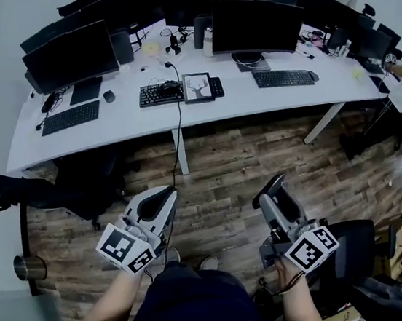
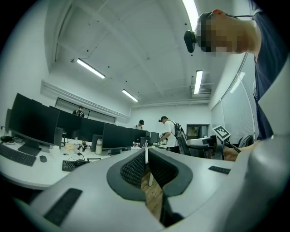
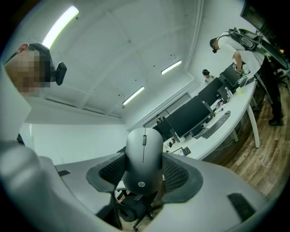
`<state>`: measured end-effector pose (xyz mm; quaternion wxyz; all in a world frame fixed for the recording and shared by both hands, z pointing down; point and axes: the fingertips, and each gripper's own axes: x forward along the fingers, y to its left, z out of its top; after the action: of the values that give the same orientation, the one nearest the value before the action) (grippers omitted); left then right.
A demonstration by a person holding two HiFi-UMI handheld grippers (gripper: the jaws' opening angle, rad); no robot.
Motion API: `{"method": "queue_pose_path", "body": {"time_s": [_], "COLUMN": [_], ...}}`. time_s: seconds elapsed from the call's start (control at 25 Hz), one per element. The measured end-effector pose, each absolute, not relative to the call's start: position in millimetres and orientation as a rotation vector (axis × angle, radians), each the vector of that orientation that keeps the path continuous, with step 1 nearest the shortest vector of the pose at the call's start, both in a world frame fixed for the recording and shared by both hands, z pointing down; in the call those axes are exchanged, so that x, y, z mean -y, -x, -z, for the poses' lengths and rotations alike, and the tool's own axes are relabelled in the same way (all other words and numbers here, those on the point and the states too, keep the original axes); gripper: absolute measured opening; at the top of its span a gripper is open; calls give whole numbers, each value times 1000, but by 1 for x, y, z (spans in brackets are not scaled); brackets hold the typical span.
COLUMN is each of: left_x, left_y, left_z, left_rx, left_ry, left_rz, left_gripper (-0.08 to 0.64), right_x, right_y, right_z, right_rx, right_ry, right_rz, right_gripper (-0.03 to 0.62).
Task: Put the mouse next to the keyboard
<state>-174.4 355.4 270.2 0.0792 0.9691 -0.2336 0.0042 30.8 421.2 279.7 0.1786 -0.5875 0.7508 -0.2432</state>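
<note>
Right gripper: jaws stand wide, pads clamped on both flanks of the grey mouse. The mouse sits upright between them, scroll wheel facing the camera. Left gripper: jaws drawn together at the tips, nothing between them. Both grippers hang low over the wood floor. The white desk, carrying a keyboard, lies well ahead of them.
</note>
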Motion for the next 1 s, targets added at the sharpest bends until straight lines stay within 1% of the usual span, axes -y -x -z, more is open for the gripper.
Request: {"method": "queue_pose_path", "body": {"time_s": [0.6,1.0], "left_x": [-340,-302], "left_y": [153,146], "left_z": [-272,-286], "left_rx": [731,733], "left_ry": [-2890,-2870], "left_rz": [-9,-3], "left_gripper": [43,43], "right_x": [-406,-366], "right_y": [-57,-64], "right_z": [-284,-295], "right_rx": [-2137,-2151], "right_ry": [1650,1657], "right_rz": [706,725], "right_gripper": [259,259]}}
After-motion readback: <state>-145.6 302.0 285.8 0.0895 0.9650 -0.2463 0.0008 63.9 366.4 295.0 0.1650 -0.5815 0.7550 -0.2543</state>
